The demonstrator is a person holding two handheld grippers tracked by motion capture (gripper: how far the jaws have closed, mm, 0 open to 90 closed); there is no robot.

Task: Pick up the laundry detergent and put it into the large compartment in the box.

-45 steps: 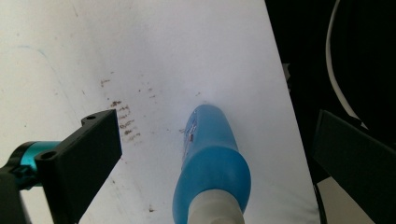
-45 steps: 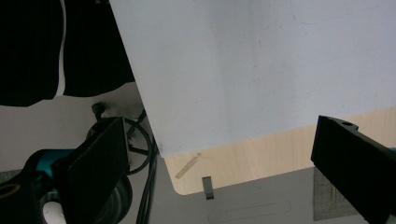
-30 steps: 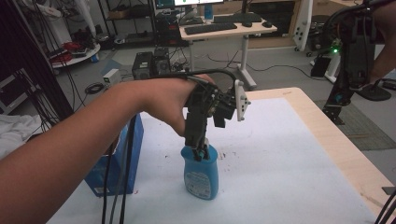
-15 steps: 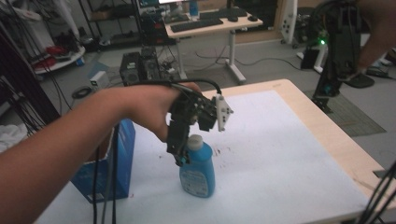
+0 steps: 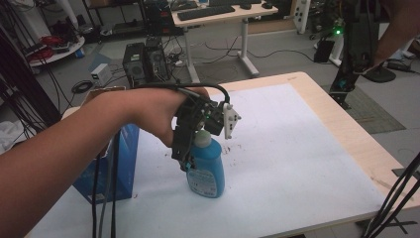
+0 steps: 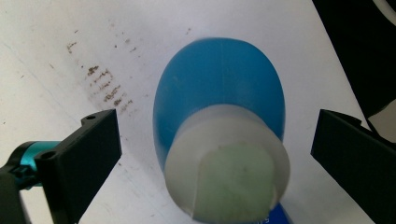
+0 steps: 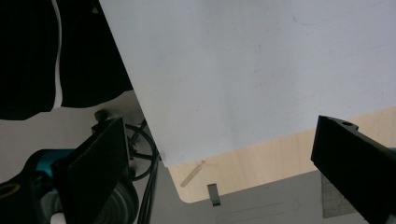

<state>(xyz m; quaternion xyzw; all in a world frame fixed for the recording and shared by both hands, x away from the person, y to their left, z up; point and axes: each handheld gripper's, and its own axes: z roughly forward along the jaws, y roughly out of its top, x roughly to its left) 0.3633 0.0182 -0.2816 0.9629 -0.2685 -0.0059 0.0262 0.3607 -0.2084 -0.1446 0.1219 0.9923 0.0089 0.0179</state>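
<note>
My left gripper [image 6: 212, 140] hangs above the blue bottle [image 5: 205, 166], jaws wide; my right gripper [image 7: 219, 163], far from the bottle, is wide too.

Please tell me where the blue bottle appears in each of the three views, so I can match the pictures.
High view: the blue bottle stands left of centre on the white sheet, under the left gripper.
Left gripper view: it sits at centre, seen from above, between the open jaws, pale cap nearest.
Right gripper view: it is not here.
Shared landmark: brown specks on the sheet beside the bottle.
</note>
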